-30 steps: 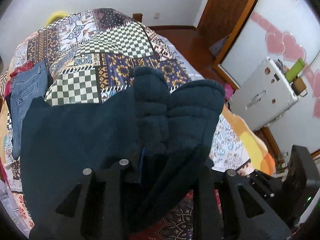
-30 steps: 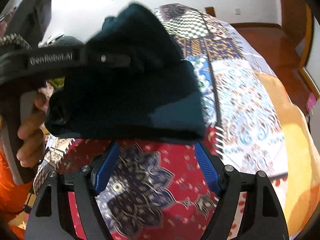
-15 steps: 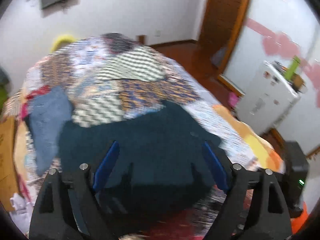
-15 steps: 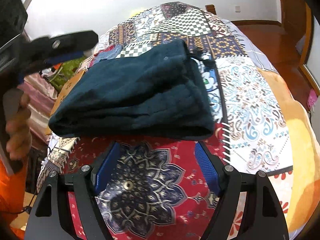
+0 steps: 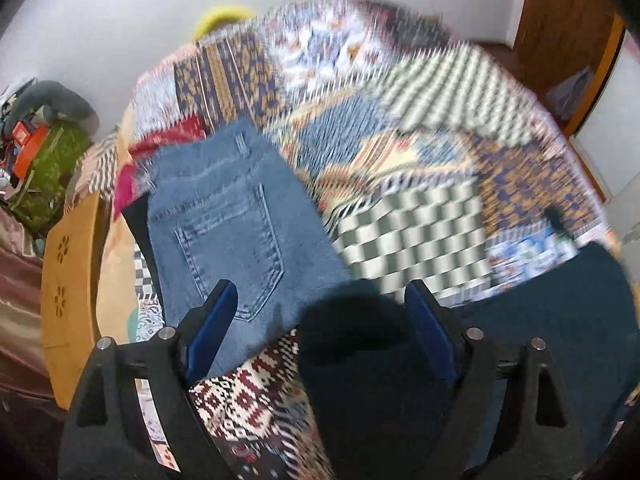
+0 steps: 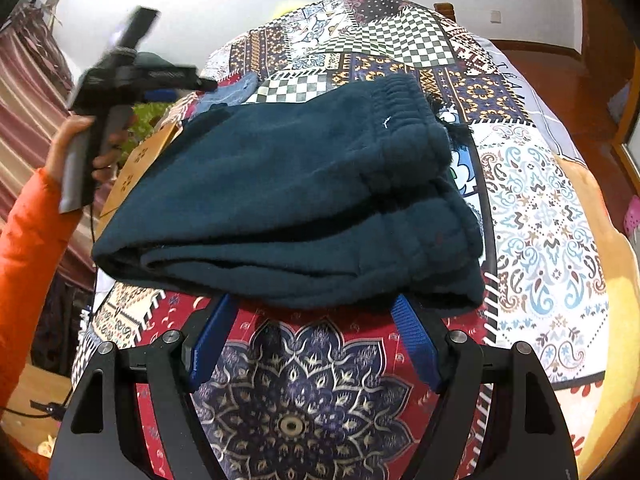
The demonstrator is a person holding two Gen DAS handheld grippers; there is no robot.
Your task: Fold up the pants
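Dark teal fleece pants (image 6: 288, 200) lie folded in a thick stack on the patchwork bedspread (image 6: 540, 216), waistband to the far right. My right gripper (image 6: 312, 304) is open and empty, just short of the stack's near edge. My left gripper (image 5: 320, 296) is open and empty; it also shows in the right wrist view (image 6: 176, 80), raised at the far left above the bed. In the left wrist view the teal pants (image 5: 560, 320) lie at the lower right, and folded blue jeans (image 5: 232, 216) lie ahead on the left.
A wooden board (image 5: 68, 280) stands along the bed's left edge. Clutter and a green cloth (image 5: 44, 168) lie beyond it. A wooden door (image 5: 568, 24) and floor are at the far right. A striped curtain (image 6: 24, 92) hangs at the left.
My left gripper let go of the teal pants, opened, and swung left toward the jeans. The pants dropped flat into a folded stack. My right gripper stayed open and barely moved.
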